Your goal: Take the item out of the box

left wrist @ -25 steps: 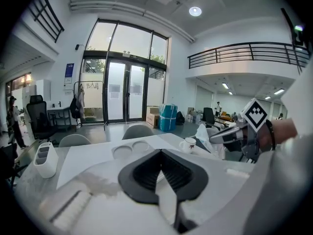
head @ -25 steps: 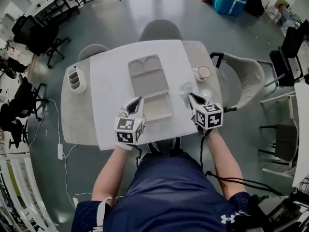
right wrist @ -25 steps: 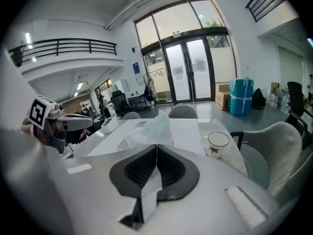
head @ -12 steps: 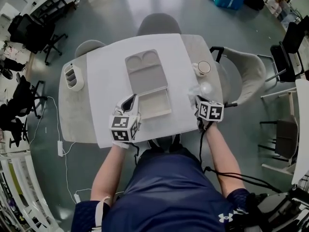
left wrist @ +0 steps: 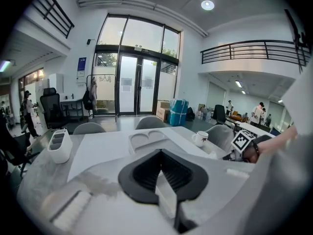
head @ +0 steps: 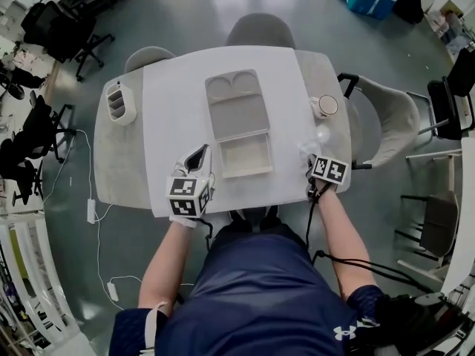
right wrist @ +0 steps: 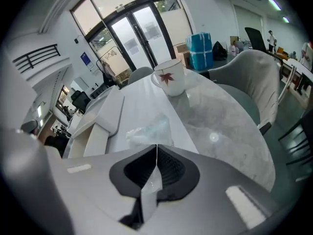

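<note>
The grey box [head: 239,123] lies open in the middle of the white mat, its lid folded back and its tray [head: 246,155] showing nothing inside. The item, a small clear plastic bag [head: 315,138], is off to the box's right at the mat's edge. My right gripper [head: 316,156] is shut on the bag's near end. In the right gripper view the bag [right wrist: 149,128] runs from the closed tips [right wrist: 156,146] out over the table. My left gripper [head: 196,156] rests at the tray's near left corner, shut with nothing in it [left wrist: 160,152].
A white mug [head: 325,107] with a red leaf print [right wrist: 169,77] stands on the grey table [head: 338,136] beyond the bag. A white desk organiser [head: 118,102] sits at the far left. Chairs ring the far side and right of the table.
My right gripper has moved to the right, away from the box, drawing the clear bag with it onto the grey table margin. The left gripper has stayed by the tray.
</note>
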Demonstrator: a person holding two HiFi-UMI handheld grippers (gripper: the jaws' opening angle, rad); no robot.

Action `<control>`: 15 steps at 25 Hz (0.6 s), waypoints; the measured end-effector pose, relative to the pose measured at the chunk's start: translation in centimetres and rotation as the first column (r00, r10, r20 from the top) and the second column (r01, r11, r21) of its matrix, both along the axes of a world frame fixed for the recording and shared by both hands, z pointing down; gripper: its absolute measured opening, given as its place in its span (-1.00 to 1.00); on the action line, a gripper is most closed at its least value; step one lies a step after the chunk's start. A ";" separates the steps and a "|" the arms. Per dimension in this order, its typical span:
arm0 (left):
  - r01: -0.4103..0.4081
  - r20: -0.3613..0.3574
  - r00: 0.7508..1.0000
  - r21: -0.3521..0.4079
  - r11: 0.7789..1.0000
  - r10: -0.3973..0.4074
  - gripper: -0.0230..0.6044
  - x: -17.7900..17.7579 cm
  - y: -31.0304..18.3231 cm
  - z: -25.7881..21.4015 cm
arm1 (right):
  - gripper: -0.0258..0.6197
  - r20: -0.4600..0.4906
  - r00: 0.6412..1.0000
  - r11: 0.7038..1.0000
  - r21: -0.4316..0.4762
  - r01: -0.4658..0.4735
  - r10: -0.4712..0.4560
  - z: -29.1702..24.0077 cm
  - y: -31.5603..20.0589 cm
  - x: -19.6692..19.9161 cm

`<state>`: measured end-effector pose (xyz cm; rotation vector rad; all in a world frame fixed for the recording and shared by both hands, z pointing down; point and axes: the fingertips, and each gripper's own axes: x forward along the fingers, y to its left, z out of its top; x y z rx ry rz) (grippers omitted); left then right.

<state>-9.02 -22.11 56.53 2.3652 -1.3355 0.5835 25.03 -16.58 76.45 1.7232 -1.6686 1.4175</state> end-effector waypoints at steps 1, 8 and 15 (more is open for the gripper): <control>0.005 0.001 1.000 -0.003 1.000 -0.005 -0.92 -0.2 0.1 0.1 | -0.89 0.004 1.000 1.000 -0.006 -0.007 0.007 0.3 0.1 0.0; 0.023 -0.001 1.000 -0.009 1.000 -0.023 -0.92 -1.0 0.2 0.5 | -0.80 0.019 0.999 0.999 0.016 -0.035 0.035 0.8 -0.4 0.2; 0.008 -0.014 1.000 0.004 1.000 -0.008 -0.92 -0.3 -0.3 0.3 | -0.57 0.018 0.999 0.996 0.078 -0.031 0.030 -1.2 -1.3 0.4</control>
